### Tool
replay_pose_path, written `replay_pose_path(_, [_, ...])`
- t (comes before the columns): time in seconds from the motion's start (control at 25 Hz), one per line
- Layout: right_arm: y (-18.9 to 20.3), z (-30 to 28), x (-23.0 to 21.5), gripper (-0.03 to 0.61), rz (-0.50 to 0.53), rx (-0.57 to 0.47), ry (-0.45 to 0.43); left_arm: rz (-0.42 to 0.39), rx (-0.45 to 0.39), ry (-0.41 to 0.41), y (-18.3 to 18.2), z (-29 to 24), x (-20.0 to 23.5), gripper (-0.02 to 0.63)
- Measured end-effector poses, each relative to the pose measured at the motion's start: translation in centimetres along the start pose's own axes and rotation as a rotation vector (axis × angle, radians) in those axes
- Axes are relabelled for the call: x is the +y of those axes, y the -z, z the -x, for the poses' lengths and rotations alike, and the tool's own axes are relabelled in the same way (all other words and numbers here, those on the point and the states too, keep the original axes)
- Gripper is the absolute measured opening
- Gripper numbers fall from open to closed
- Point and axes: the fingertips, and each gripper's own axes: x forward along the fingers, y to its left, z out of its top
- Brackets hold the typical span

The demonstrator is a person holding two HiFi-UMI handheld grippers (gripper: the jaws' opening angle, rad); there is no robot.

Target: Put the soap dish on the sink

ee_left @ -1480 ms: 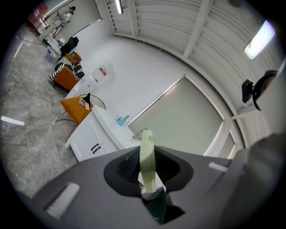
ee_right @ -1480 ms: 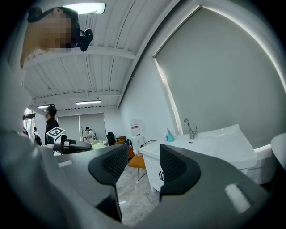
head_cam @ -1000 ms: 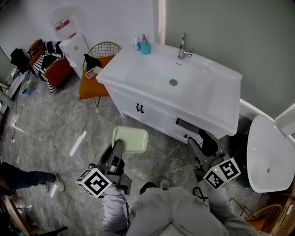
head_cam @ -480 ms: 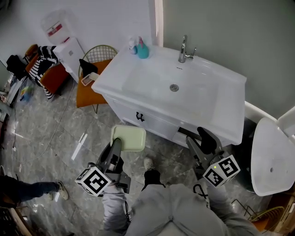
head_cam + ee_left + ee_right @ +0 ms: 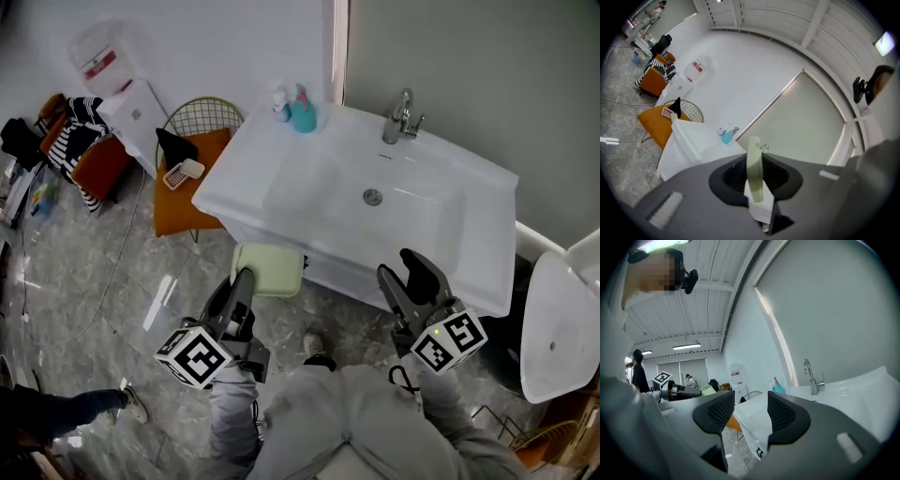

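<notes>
Where we stand: before the white sink point(image 5: 281, 178), looking steeply down on it, with both grippers held low in front of its cabinet.
Left gripper point(image 5: 246, 279): we see its jaws clamped on one edge of the soap dish point(image 5: 269, 269).
Soap dish: pale green, a rounded rectangle. In the head view it sticks out flat beyond the jaws, in front of the cabinet's left end and not resting on the sink. In the left gripper view we see it edge-on between the jaws.
Right gripper point(image 5: 410, 274): its jaws stand apart with nothing between them. Through the gap its own view shows us only the cabinet corner and the floor beyond.
Basin: a round drain point(image 5: 373, 197) sits in the middle and a chrome faucet point(image 5: 401, 116) at the back rim.
Back left corner of the sink: a teal bottle point(image 5: 302, 111) and a smaller white bottle point(image 5: 280, 104) stand just beside each other.
Left of the sink: we see an orange chair point(image 5: 178, 187) with a wire back, and further left a white water dispenser point(image 5: 131, 101).
Floor point(image 5: 112, 272): grey marbled tiles.
</notes>
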Motion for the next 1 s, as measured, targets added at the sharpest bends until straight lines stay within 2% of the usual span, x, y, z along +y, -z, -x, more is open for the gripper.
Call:
replay_pose_path(0.2, [-0.2,-4.3,0.1,0.200,0.011,-0.002,0.020,0.003,0.007,0.019,-2.7,-2.6,2.7,0.121])
replay_pose_path(0.48, [-0.1,-9.0,-0.7,0.200,0.013,0.021,0.024,0.016,0.012,0.002,-5.1,-5.7,6.2,0.121])
replay_pose_path(1.0, [-0.1,-20.4,-5.1,0.201,-0.011,0.053,-0.061,0.036,-0.011,-0.068,-9.2,-14.0,11.7,0.121])
